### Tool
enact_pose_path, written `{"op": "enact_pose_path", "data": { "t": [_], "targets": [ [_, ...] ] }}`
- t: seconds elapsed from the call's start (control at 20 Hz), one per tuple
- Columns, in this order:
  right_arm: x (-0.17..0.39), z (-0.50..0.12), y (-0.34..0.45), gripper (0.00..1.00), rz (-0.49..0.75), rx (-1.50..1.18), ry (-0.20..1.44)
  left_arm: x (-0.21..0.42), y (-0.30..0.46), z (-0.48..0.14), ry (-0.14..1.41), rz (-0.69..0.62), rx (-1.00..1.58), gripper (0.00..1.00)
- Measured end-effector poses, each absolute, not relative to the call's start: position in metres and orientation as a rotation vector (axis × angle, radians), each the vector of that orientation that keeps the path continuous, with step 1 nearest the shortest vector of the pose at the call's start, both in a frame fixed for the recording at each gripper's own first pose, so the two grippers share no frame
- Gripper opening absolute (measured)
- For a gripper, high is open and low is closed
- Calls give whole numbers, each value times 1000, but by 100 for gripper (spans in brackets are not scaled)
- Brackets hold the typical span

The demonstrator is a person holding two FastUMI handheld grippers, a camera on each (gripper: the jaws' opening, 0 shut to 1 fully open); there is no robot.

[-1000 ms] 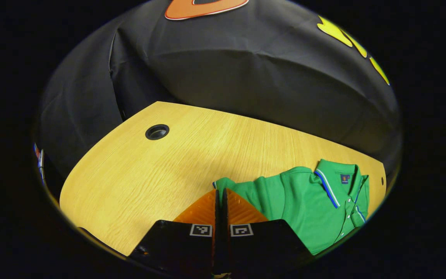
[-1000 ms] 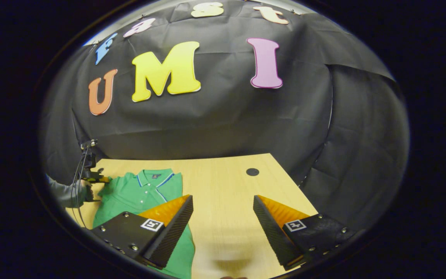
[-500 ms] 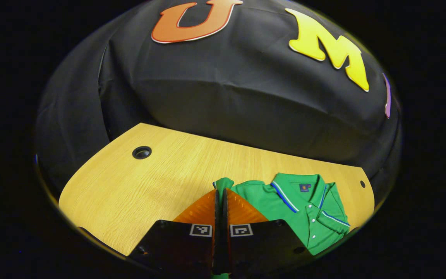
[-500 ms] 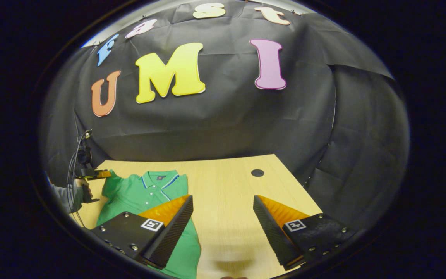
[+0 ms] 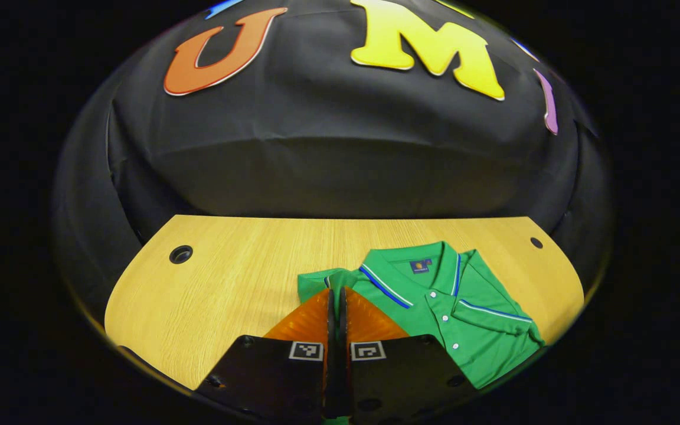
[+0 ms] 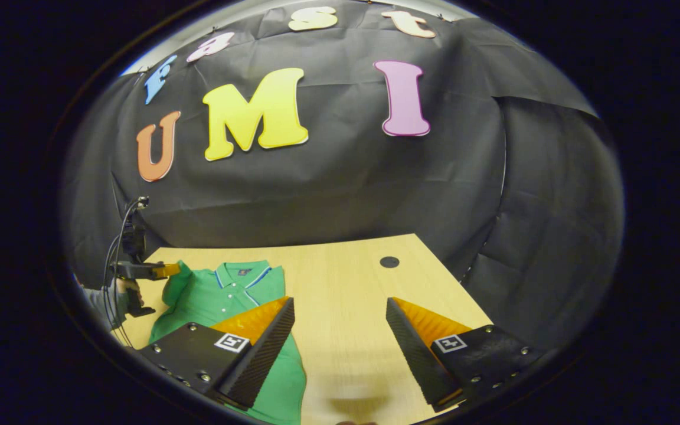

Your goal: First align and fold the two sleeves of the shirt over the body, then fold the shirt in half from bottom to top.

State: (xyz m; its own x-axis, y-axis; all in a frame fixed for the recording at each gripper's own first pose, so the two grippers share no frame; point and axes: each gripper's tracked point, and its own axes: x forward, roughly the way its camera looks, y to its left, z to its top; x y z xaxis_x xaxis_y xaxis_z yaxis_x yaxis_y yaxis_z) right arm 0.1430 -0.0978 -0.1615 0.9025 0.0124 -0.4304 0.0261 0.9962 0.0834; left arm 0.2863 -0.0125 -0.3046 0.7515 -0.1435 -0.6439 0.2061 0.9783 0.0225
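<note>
On wooden table (image 5: 228,283), left tongs (image 5: 336,293) pinching green shirt (image 5: 458,313) sleeve (image 5: 322,280), right tongs (image 6: 340,321) spread wide

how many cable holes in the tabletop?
2. One hole sits near the table's far left corner, the other hole near its far right corner, past the shirt. More may lie out of view.

Black gripper (image 6: 340,330) bodies with square coded markers, screws, cables.

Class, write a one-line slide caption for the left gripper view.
Left gripper shut on the green polo shirt's sleeve, lifting it over the wooden table.
</note>
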Motion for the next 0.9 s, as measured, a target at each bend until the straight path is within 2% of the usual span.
{"op": "enact_pose_path", "data": {
  "t": [0.35, 0.7, 0.8, 0.85, 0.9],
  "targets": [
    [144, -165, -92, 98, 2, 105, 451, 260, -55, -308, 688, -328, 207, 3],
    [143, -169, -93, 97, 5, 100, 458, 246, -74, -309, 692, -378, 217, 3],
    [142, -170, -92, 97, 6, 103, 459, 238, -84, -314, 722, -430, 222, 3],
    [142, -171, -91, 97, 9, 105, 462, 236, -84, -320, 743, -433, 241, 7],
    [143, -172, -88, 98, 15, 107, 464, 236, -79, -324, 728, -413, 266, 51]
  ]
}}
